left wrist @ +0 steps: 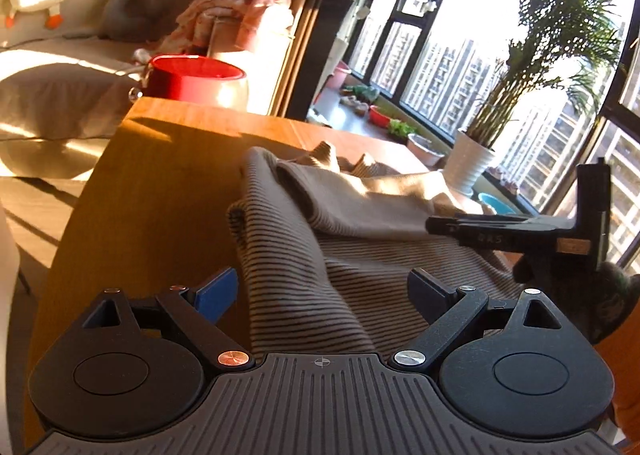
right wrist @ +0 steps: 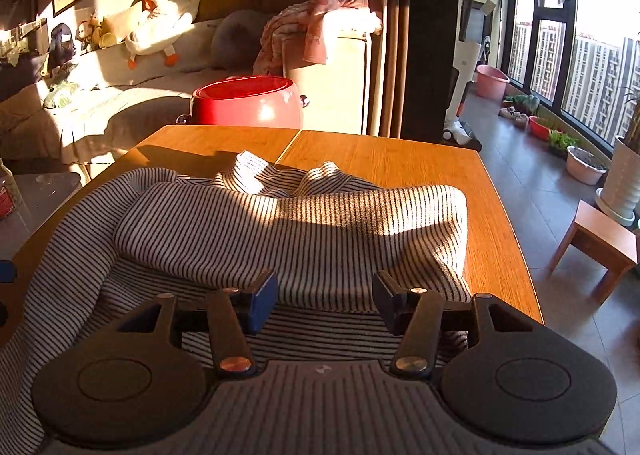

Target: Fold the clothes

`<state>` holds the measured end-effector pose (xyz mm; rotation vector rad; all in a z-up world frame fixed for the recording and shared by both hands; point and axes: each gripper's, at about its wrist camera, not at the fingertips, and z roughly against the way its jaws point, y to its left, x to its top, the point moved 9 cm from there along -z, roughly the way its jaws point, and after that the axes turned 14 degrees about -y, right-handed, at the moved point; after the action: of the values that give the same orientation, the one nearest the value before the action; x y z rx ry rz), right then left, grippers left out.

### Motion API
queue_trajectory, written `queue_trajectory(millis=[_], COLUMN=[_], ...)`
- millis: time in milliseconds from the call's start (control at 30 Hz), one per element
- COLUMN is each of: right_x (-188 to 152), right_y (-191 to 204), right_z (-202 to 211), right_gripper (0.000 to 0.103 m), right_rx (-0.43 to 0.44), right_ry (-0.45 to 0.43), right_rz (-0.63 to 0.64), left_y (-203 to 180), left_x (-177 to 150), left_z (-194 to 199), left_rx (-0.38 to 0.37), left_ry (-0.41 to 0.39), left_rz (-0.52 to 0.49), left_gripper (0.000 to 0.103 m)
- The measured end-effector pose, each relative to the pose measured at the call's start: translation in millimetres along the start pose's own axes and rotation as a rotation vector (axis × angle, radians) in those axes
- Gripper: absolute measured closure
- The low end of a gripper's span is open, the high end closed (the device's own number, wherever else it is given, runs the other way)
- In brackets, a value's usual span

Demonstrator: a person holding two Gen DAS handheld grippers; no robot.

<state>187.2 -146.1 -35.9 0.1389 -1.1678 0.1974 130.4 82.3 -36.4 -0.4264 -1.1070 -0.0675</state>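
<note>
A striped black-and-white garment lies rumpled on the wooden table, partly folded over itself. It also shows in the left wrist view. My left gripper is open, its fingers astride a hanging fold of the garment near the table's left side. My right gripper is open just above the garment's near edge, holding nothing. The right gripper also shows from the side in the left wrist view, over the cloth.
A red round pot stands behind the table's far edge. A sofa with soft toys and a pink cloth pile are behind. A small wooden stool, plant pots and windows are to the right.
</note>
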Motion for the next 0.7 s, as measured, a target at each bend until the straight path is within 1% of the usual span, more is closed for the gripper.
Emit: queue_trajectory(millis=[67,133,167,200,233,267,333,367,433,500,600,700], right_x=[3.3,6.9,8.8,10.2,11.2,11.3,10.7,10.0,10.9,11.0,8.8,2.1], right_y=[10.8,26.3,34.9,42.9,54.9,65.7,87.5,99.4,118.2,132.9,153.4,166.6], right_z=[12.0,25.9,33.7,40.1,50.4,59.7,75.7,84.7,98.7,108.3,118.2,121.3], right_gripper=[0.05,0.049,0.048,0.047,0.046,0.044,0.042,0.041,0.04,0.039,0.035,0.034], right_rx=[0.034,0.08,0.105,0.126,0.163,0.196,0.26,0.296,0.347,0.39,0.449,0.479], right_ry=[-0.014,-0.028,-0.036,-0.043,-0.052,-0.062,-0.084,-0.097,-0.126,-0.143,-0.152,-0.147], right_rz=[0.023,0.054,0.072,0.089,0.119,0.148,0.206,0.238,0.285,0.305,0.326,0.346], left_y=[0.9,-0.3,-1.4,-2.0,-2.5,-2.2,-1.3,-1.6,-2.3,-3.3,-2.5,1.5], left_x=[-10.1,-22.3,-27.0,-28.2,-29.0,-26.0,-19.0,-13.4,-1.7,10.2,26.3,42.0], left_z=[-4.8,-10.1,-13.6,-14.5,-15.1,-13.5,-9.9,-6.9,-0.8,5.5,11.4,14.0], left_rx=[-0.002,-0.019,-0.019,-0.016,-0.012,-0.012,-0.015,-0.018,-0.024,-0.039,-0.064,-0.088], left_ry=[0.049,0.1,0.116,0.113,0.108,0.101,0.086,0.074,0.049,0.026,0.01,-0.001], left_rz=[-0.005,-0.005,-0.006,-0.019,-0.033,-0.033,-0.028,-0.026,-0.023,-0.009,0.044,0.103], left_gripper=[0.017,0.029,0.033,0.038,0.052,0.061,0.083,0.086,0.09,0.09,0.09,0.09])
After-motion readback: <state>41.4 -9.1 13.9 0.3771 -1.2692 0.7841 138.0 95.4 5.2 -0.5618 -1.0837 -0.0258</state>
